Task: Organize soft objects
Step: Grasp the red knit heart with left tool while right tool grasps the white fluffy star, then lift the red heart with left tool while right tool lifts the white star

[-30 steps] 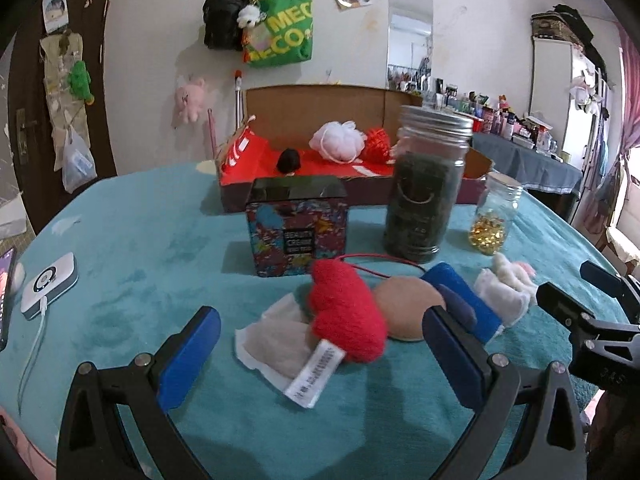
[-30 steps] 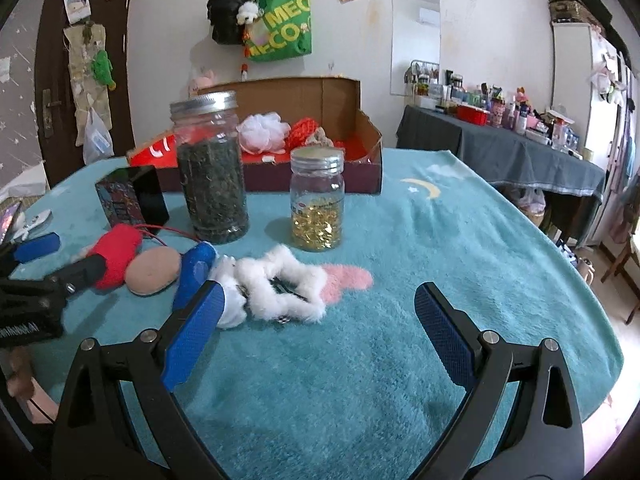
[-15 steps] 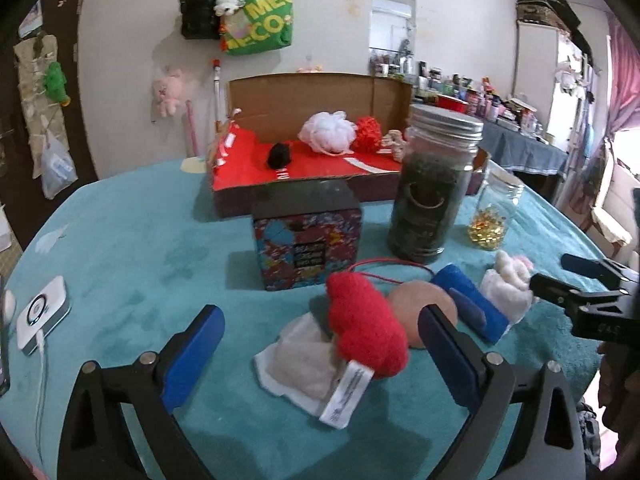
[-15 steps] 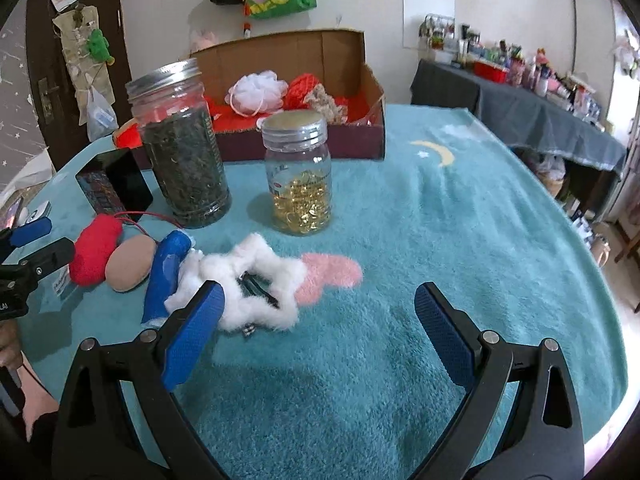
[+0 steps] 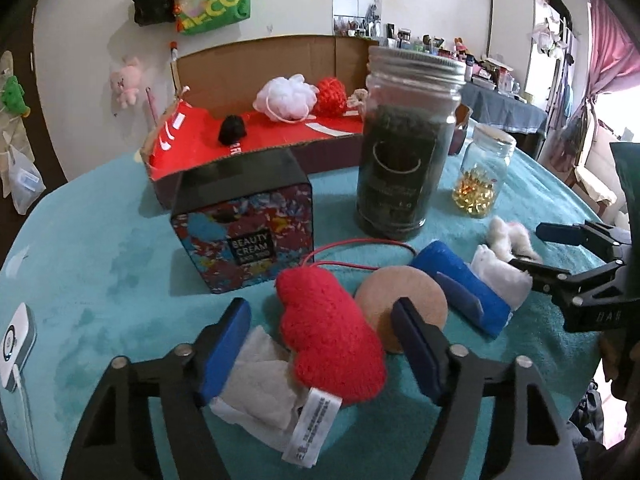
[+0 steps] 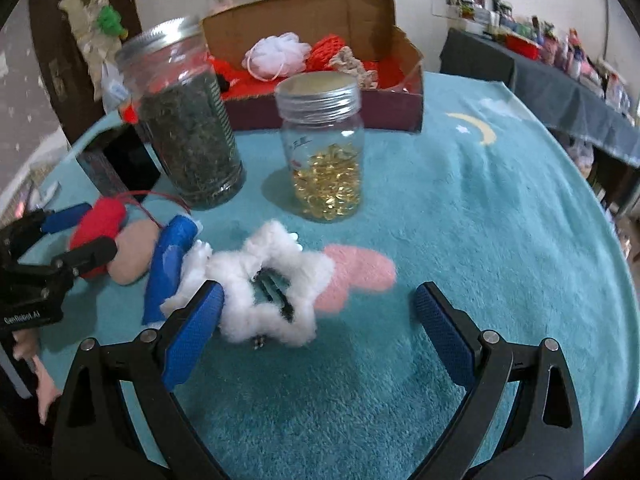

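A red plush heart [image 5: 328,340] lies on a white labelled cloth [image 5: 256,376] on the teal table cover. My left gripper [image 5: 320,340] straddles the heart, and its jaws are closing, with the pads not visibly pressing on it. Beside the heart sit a tan round puff [image 5: 400,300] and a blue roll [image 5: 460,284]. A white fluffy star-shaped clip [image 6: 276,280] lies just ahead of my right gripper [image 6: 320,320], which is open, its left finger next to the clip. The cardboard box [image 5: 280,64] at the back holds a white mesh pouf [image 5: 286,96] and other soft items.
A tall jar of dark leaves [image 5: 404,152], a small jar of golden capsules [image 6: 324,176] and a patterned tin [image 5: 248,236] stand between the soft items and the box. A white device [image 5: 14,344] lies at the far left. Bare teal cover [image 6: 480,220] extends right.
My left gripper has come closer to the red heart and its jaws have narrowed around it. The right gripper has tilted down and moved nearer the white fluffy clip.
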{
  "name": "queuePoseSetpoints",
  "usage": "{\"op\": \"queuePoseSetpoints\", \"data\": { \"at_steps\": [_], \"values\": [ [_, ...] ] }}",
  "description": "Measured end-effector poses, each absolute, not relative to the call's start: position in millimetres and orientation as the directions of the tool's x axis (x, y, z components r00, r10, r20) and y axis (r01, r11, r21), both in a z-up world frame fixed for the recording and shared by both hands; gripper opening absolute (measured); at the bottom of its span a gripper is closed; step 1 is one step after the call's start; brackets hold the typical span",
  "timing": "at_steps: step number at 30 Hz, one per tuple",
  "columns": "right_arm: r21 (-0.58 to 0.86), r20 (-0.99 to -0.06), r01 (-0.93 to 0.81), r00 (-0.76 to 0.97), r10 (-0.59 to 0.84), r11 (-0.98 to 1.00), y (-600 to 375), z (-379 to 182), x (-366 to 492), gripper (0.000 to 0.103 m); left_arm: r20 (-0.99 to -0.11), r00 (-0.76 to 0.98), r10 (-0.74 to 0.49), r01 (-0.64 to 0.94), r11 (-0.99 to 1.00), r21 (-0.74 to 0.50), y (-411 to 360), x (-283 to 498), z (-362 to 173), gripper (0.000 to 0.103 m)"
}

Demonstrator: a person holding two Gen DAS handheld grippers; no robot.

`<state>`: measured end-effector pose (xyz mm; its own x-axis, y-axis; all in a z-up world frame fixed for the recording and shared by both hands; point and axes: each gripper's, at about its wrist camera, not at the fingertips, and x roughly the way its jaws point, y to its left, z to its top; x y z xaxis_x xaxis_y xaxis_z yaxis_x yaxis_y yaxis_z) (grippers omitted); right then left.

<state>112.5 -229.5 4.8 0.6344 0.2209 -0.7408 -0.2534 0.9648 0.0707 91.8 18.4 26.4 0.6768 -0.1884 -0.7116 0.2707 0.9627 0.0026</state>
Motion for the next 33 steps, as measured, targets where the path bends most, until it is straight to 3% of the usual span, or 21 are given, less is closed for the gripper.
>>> {"op": "queuePoseSetpoints", "data": {
  "at_steps": [2, 5, 6, 7, 10, 11, 22, 33],
  "values": [
    [0.055, -0.737, -0.266, 0.640, 0.219, 0.963, -226.5, 5.1, 112.0, 0.095, -0.709, 0.670, -0.219, 0.287, 0.957, -0.024, 19.1, 91.7, 27.2, 0.040],
    [0.059, -0.720, -0.300, 0.648, 0.249, 0.952, -224.3, 6.0, 108.7, 0.054, -0.704, 0.668, -0.241, 0.291, 0.955, -0.052, 21.8, 91.2, 29.1, 0.039],
    [0.054, -0.715, -0.307, 0.652, 0.252, 0.950, -223.5, 6.2, 106.9, 0.045, -0.700, 0.671, -0.244, 0.289, 0.956, -0.056, 22.6, 91.2, 30.1, 0.039],
    [0.061, -0.713, -0.313, 0.651, 0.261, 0.948, -223.7, 6.9, 106.6, 0.044, -0.700, 0.671, -0.245, 0.287, 0.956, -0.060, 22.9, 91.0, 31.4, 0.039],
    [0.104, -0.689, -0.319, 0.660, 0.299, 0.942, -226.8, 12.0, 102.8, 0.028, -0.683, 0.684, -0.256, 0.292, 0.954, -0.065, 23.1, 87.3, 38.6, 0.038],
    [0.103, -0.677, -0.317, 0.672, 0.300, 0.943, -227.0, 15.2, 101.2, 0.015, -0.677, 0.689, -0.259, 0.294, 0.953, -0.065, 23.1, 86.1, 41.4, 0.038],
    [0.130, -0.617, -0.358, 0.701, 0.358, 0.925, -222.1, 41.1, 92.7, 0.009, -0.617, 0.728, -0.299, 0.330, 0.942, -0.067, 22.0, 79.4, 68.7, 0.038],
    [0.270, -0.593, -0.378, 0.659, 0.463, 0.885, -228.6, 49.3, 96.2, 0.009, -0.635, 0.694, -0.340, 0.354, 0.929, -0.109, 14.6, 81.0, 59.4, 0.038]
  ]
}}
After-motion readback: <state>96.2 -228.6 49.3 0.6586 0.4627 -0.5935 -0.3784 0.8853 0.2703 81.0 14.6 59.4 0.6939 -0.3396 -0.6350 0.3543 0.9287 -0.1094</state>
